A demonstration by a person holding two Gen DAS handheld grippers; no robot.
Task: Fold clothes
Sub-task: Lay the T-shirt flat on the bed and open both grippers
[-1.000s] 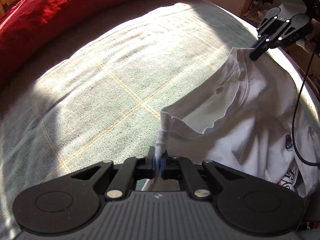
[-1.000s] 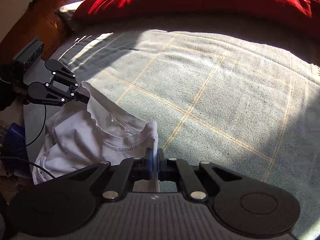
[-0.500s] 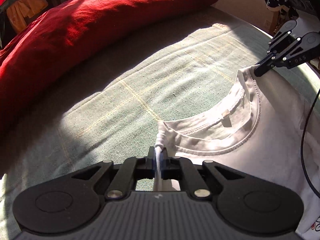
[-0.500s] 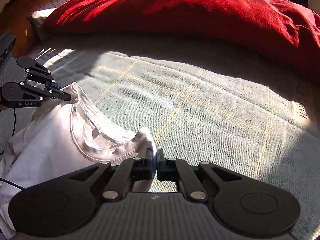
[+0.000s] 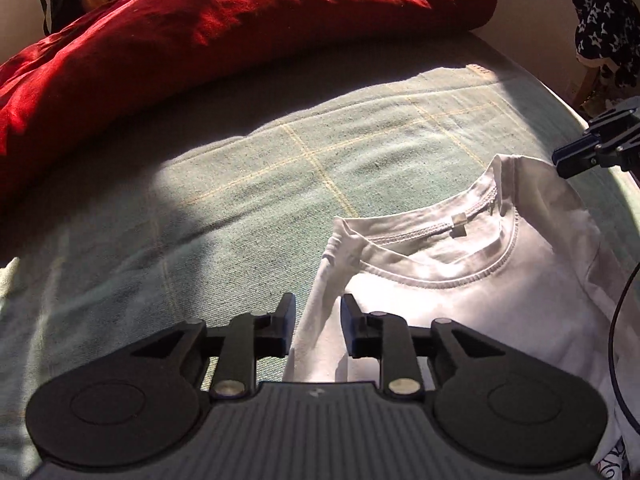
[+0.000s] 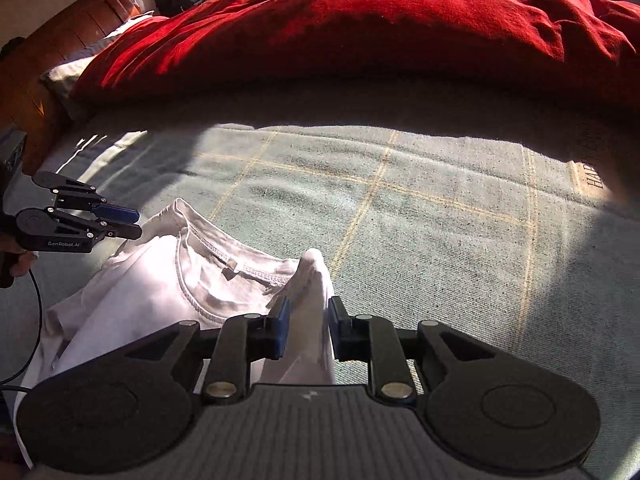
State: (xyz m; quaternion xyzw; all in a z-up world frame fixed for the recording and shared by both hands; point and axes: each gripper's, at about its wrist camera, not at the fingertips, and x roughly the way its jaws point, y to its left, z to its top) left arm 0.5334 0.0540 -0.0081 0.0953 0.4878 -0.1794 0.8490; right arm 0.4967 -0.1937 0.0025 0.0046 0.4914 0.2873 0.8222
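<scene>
Shirt (image 5: 460, 304) is laid on bed (image 5: 240, 184), lower right of frame, collar up. Both claws, left (image 5: 316, 330) & right (image 6: 307, 330), gape w/ shoulder cloth loose between. Spreading or mid-fold can't be settled.

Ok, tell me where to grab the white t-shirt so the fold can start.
Grip the white cotton t-shirt at its two shoulder points beside the round collar, coming from the hem side. It lies flat, collar facing the red duvet, and both shoulder ridges stand up between the open fingers.
</scene>
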